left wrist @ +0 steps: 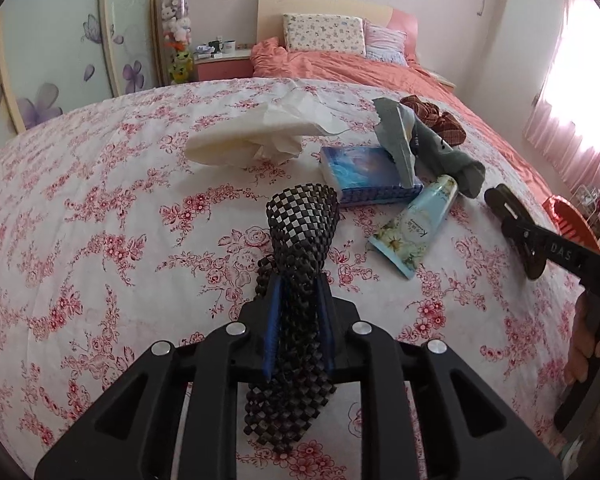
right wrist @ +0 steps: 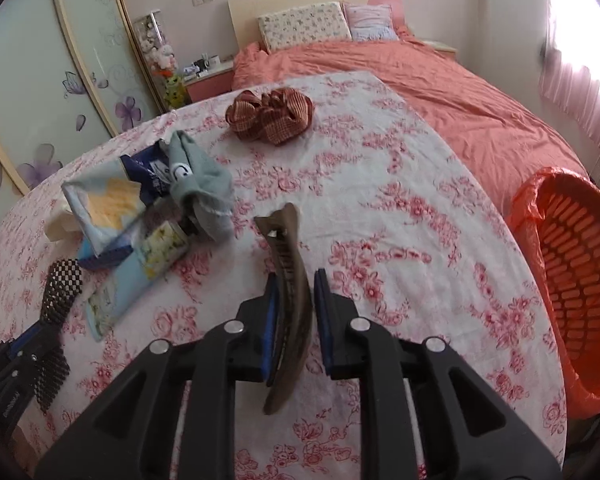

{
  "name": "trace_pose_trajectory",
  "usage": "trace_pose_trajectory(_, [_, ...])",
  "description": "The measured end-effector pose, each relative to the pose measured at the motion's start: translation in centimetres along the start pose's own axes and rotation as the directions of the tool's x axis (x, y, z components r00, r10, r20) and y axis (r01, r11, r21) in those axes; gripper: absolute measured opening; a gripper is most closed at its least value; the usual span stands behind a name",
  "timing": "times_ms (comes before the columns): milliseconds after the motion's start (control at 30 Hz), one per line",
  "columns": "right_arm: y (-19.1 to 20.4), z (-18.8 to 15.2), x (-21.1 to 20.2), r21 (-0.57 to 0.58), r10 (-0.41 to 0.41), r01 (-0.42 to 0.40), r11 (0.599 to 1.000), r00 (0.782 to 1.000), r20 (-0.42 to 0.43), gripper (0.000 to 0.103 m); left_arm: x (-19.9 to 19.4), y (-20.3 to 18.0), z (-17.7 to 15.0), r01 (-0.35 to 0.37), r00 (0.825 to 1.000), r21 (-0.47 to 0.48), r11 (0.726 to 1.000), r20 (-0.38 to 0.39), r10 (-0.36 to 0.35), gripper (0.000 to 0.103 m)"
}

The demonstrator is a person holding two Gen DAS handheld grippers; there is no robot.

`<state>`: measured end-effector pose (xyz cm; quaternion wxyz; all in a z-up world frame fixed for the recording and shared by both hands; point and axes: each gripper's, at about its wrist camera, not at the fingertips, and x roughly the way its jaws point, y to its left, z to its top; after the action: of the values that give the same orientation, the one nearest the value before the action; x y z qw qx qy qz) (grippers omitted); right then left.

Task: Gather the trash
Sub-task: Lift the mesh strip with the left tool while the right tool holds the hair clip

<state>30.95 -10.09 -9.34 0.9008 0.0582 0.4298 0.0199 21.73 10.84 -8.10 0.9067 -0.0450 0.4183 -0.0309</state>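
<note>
L gripper [left wrist: 300, 304] pinched on checkered mesh strip [left wrist: 302, 216] | R gripper [right wrist: 296, 316] jaws slightly apart around brown hair clip [right wrist: 286, 280], grip uncertain | crumpled tissue [left wrist: 256, 136], torn wrapper [left wrist: 396, 140] lay on table | orange bin [right wrist: 580, 280] looked empty; collection barely begun

My left claw [left wrist: 298, 284] tilts steeply down, its jaws pinched nearly together on a black mesh strip [left wrist: 300, 224]. My right claw [right wrist: 296, 304] tilts down just as steeply, off at its 3 o'clock. Its jaws are barely parted around a brown hair clip [right wrist: 288, 280], with a sliver of gap at one pad. My right hand [left wrist: 588, 344] wraps its handle.
</note>
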Motion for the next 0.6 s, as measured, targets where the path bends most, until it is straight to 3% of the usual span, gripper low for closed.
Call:
trace_pose_trajectory(200, [0.6,-0.1,0.1,-0.025,-0.033,0.033,0.999,0.999,-0.002,0.018,-0.1,0.2,-0.1,0.011,1.0,-0.015,1.0,-0.001,-0.011,0.019])
trace_pose_trajectory(600, [0.1,0.0,0.0,-0.003,-0.006,0.006,1.0,1.0,-0.001,0.018,-0.1,1.4,-0.4,0.083,0.997,-0.104,0.991,0.011,-0.082,0.019])
